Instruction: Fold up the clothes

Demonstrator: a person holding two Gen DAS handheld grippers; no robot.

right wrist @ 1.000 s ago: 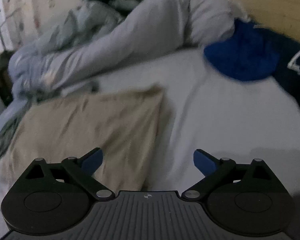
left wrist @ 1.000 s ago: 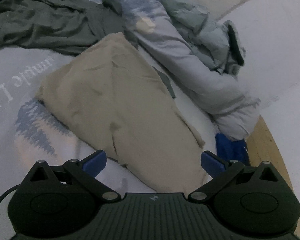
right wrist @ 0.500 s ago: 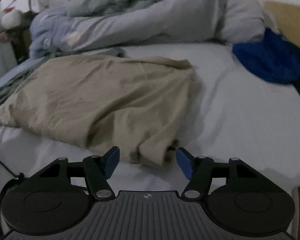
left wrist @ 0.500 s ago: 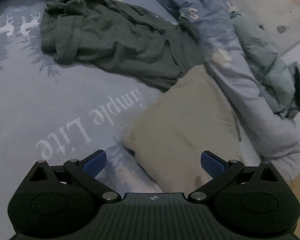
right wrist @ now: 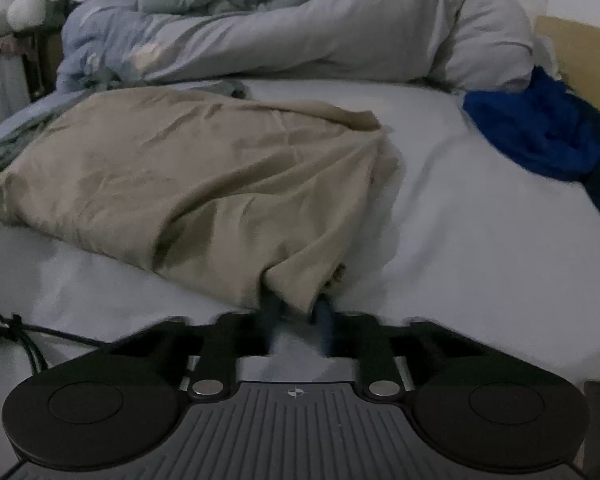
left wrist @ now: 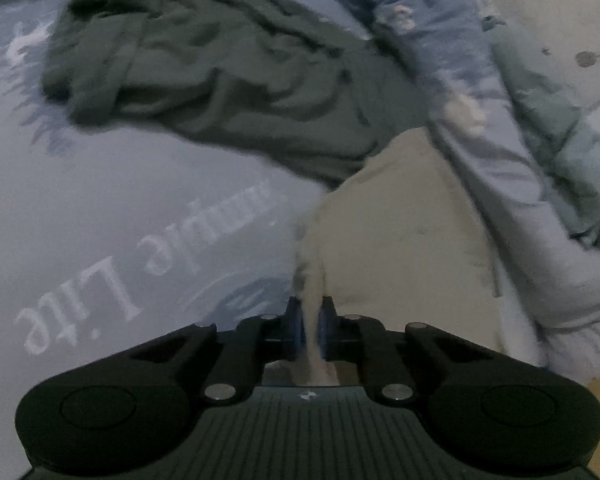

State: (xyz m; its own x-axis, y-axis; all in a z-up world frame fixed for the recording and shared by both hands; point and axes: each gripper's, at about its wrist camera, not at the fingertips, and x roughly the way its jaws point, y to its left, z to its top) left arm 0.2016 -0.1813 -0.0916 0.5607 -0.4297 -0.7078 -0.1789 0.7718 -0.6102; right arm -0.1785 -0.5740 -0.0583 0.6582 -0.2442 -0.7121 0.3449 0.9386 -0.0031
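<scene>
Left wrist: left hand-held gripper angled down, closing on beige garment; right likewise.

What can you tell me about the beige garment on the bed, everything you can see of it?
The beige garment is a thin, wrinkled, cotton-like cloth lying loosely folded on the pale bedsheet. Its far end lies against the dark green garment and the rolled grey-blue duvet. The left tool is closing on one near corner, pinched between its blue pads. The right tool is closing on another near corner, which bunches between its fingers.
</scene>
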